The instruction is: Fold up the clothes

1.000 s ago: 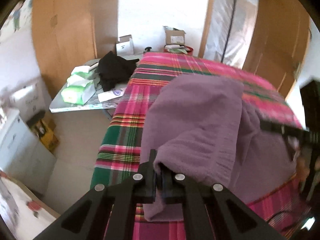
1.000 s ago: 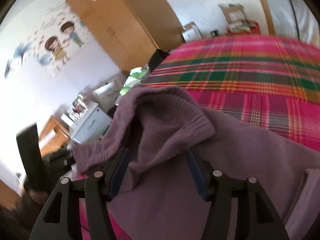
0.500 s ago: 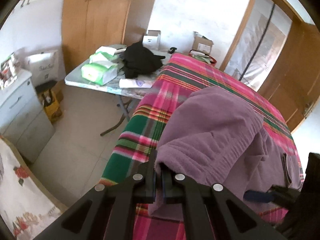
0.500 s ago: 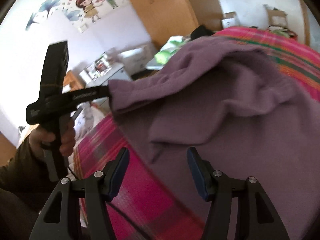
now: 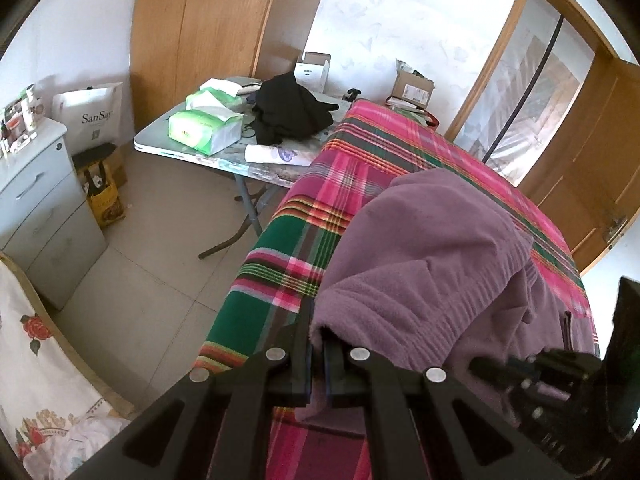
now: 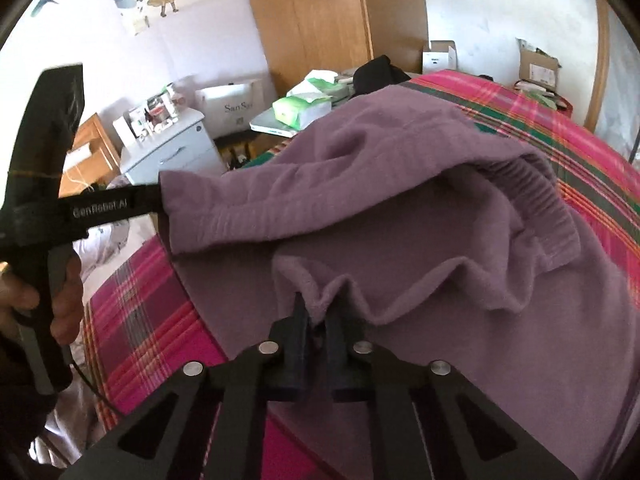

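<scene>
The bed (image 5: 360,168) took up most of both views, its plaid cover giving you a broad flat surface to fold on. Across its near end lay the sweater (image 6: 460,208), purple and still bunched, one part lifted clear of the cover and the rest resting on it. You had it held at two places, seemingly so the raised layer could be carried over the flat one.

Your left gripper (image 5: 316,344) was pinching a ribbed edge, jaws pressed tight on the cloth; from the right wrist view that edge hung stretched from its tip. Your right gripper (image 6: 316,316) had just been closing, and its jaws were nipped on a small fold of another edge nearer you, low against the garment. Your hand (image 6: 52,292) gripped the left tool's handle.

To the side, the table (image 5: 168,144) held tissue packs (image 5: 204,130) and a black garment (image 5: 292,112), well apart from the sweater.
</scene>
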`<state>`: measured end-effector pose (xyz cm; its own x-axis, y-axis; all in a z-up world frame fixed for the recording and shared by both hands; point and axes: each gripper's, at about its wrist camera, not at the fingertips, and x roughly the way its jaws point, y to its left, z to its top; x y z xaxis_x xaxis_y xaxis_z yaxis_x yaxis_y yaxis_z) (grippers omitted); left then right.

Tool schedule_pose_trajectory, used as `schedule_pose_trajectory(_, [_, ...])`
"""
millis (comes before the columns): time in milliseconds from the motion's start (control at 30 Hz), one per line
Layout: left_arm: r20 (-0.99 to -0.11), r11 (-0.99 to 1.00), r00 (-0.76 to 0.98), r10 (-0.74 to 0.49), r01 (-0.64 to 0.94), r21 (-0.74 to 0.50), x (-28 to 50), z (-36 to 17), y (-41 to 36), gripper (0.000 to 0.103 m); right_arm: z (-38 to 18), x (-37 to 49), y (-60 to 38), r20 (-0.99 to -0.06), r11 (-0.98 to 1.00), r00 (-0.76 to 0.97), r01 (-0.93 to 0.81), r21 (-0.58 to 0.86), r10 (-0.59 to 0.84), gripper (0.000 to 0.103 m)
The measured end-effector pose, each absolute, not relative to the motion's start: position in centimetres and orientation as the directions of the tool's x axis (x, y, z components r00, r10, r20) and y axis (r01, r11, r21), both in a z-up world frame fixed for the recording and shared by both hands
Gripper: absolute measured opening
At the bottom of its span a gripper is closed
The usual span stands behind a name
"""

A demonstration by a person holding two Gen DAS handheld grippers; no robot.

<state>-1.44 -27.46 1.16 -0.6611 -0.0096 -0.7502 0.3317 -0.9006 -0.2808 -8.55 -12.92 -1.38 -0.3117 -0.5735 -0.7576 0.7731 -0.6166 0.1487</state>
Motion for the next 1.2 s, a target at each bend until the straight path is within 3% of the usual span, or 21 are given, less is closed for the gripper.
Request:
schedule_pose_trajectory(300, [-0.742,-0.889,-0.671,0.015,0.331,-0.317,-1.0,1.3,-27.7,0.004,4.2,-13.5,-9.2,-0.688,-0.722,-0.543,0.690,-0.038,-0.482,0.005])
schedule_pose_trajectory(733, [-0.694,-0.884,-0.719,0.035,0.302,-0.357,-1.3,2.5,-28.0,0.003,5.5,-20.8,-10.0,-0.682,-0.739,-0.629,0.646,-0.192,-0.372,0.005])
schedule_pose_trajectory(800, [-0.700,-0.882,-0.714,0.027,0.312,-0.352,-1.4,2.4,-28.1,0.003,6.4,-20.8,-9.8,-0.654,-0.749,-0.653,0.633,-0.193,-0.383,0.004])
schedule_pose_trajectory(900, [-0.714,-0.852,-0.700,0.028,0.357,-0.383,-1.0,1.7,-28.9,0.003,8.6,-20.0,-9.4,-0.534,-0.787,-0.766,0.556,-0.269,-0.358,0.002])
schedule_pose_trajectory(1067, [-0.726,-0.836,-0.686,0.051,0.368,-0.407,0.1,1.1,-29.6,0.003,7.7,-21.0,-8.4,-0.646,-0.748,-0.608,0.659,-0.085,-0.462,0.002])
schedule_pose_trajectory(1200, [-0.741,-0.878,-0.672,0.015,0.346,-0.332,0.1,2.6,-28.3,0.003,5.4,-21.2,-7.7,-0.717,-0.723,-0.485,0.690,0.038,-0.501,0.005])
